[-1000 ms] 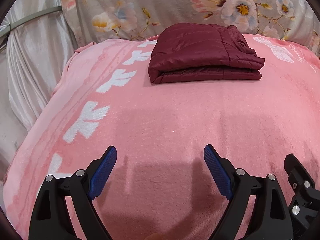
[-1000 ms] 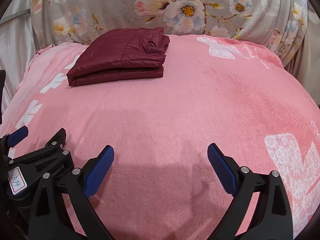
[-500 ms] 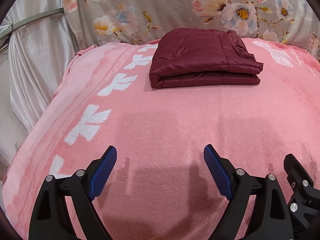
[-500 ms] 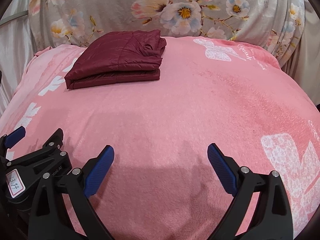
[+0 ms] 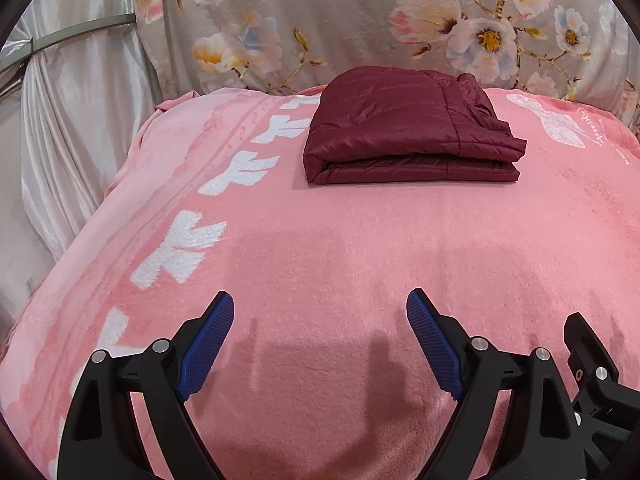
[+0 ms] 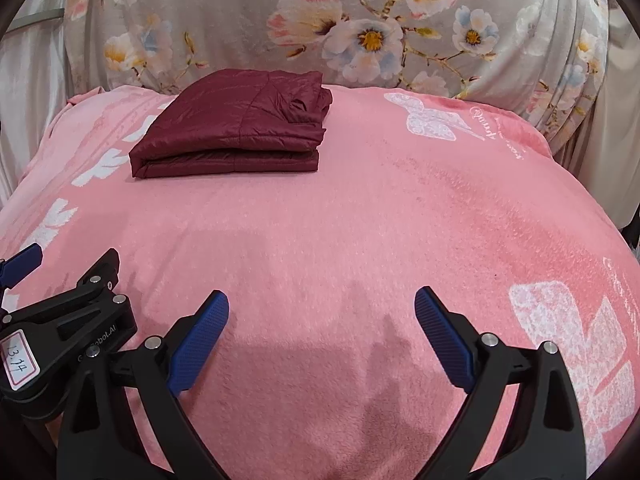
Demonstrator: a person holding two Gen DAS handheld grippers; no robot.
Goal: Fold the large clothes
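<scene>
A dark red quilted jacket [image 5: 404, 128] lies folded into a flat rectangle at the far end of the pink blanket [image 5: 320, 248], also seen in the right wrist view as the jacket [image 6: 236, 132] at upper left. My left gripper [image 5: 320, 308] hovers open over the near part of the blanket, nothing between its blue pads. My right gripper [image 6: 322, 304] is open too and empty, side by side with the left one. Both stand well short of the jacket.
A floral grey cloth [image 5: 360, 20] rises behind the blanket. Silvery drapes [image 5: 60, 128] hang at the left. The blanket [image 6: 440, 220] bears white prints along its left edge and at the right. The left tool's body [image 6: 60, 328] shows at the right view's lower left.
The jacket sits slightly lower in both views and more of the floral backdrop shows, from a small upward tilt. Both grippers stay open, and the jacket lies unchanged.
</scene>
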